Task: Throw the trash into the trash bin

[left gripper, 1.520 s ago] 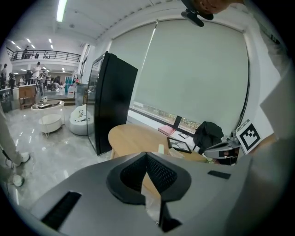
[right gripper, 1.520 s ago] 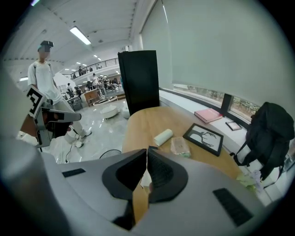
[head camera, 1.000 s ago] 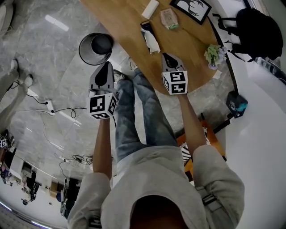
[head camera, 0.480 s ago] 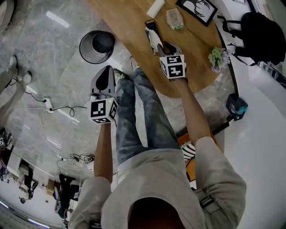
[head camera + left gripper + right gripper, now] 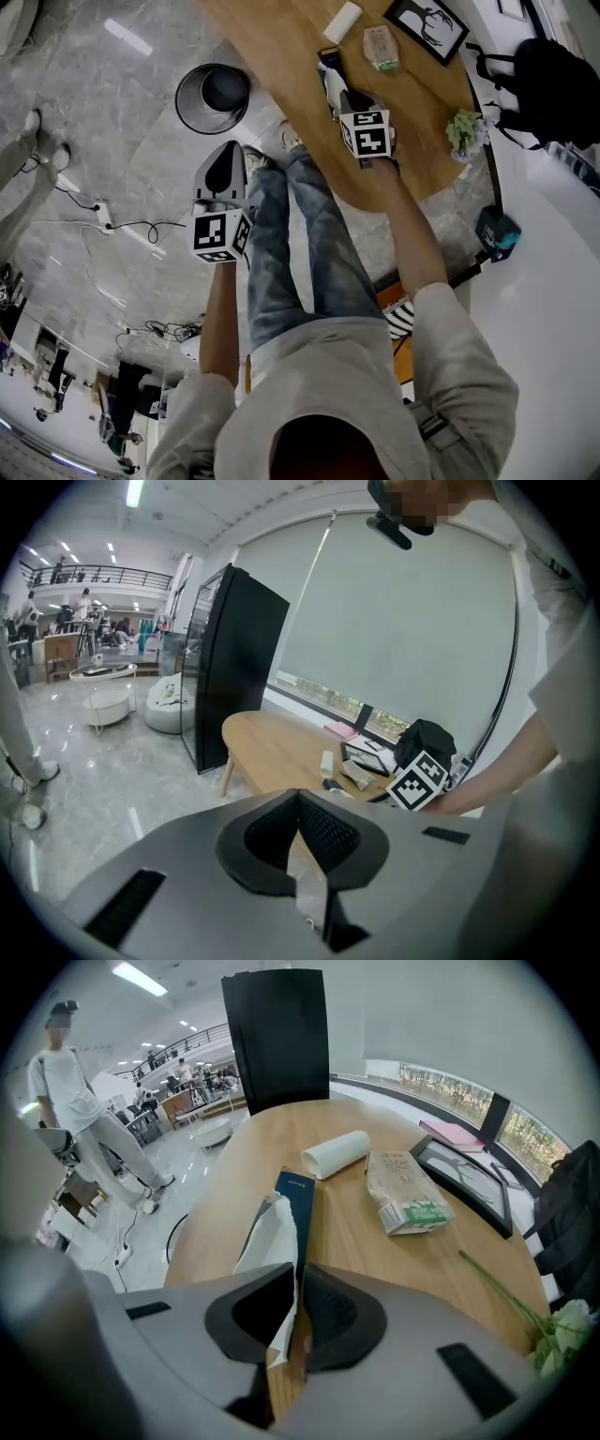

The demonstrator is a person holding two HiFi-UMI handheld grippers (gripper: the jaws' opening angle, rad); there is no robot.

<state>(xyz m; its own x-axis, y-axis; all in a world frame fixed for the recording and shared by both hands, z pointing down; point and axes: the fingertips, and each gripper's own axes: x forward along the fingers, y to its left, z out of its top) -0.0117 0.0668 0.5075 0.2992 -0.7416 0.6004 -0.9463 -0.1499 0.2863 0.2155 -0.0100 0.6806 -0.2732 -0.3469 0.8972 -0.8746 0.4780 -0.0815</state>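
Observation:
A crumpled white paper (image 5: 269,1237) lies over a dark blue packet (image 5: 298,1202) on the wooden table (image 5: 347,1232). My right gripper (image 5: 298,1283) points steeply down at it. Its jaws have just been closing, and the paper's near end is pinched between them. In the head view the right gripper (image 5: 347,97) sits at the paper (image 5: 332,84), near the table's front edge. The round black trash bin (image 5: 214,97) stands on the floor left of the table. My left gripper (image 5: 228,150) hovers over the floor, short of the bin, shut and empty (image 5: 298,797).
Farther back on the table lie a white roll (image 5: 336,1154), a crumpled carton (image 5: 405,1194) and a black picture frame (image 5: 464,1180). Flowers (image 5: 562,1326) lie at its right end. A black backpack (image 5: 562,80) sits beyond. A person (image 5: 80,1110) stands on the left, and cables (image 5: 122,230) trail across the floor.
My right gripper has moved from the table's near edge forward and down onto the white paper. The left gripper has hardly moved.

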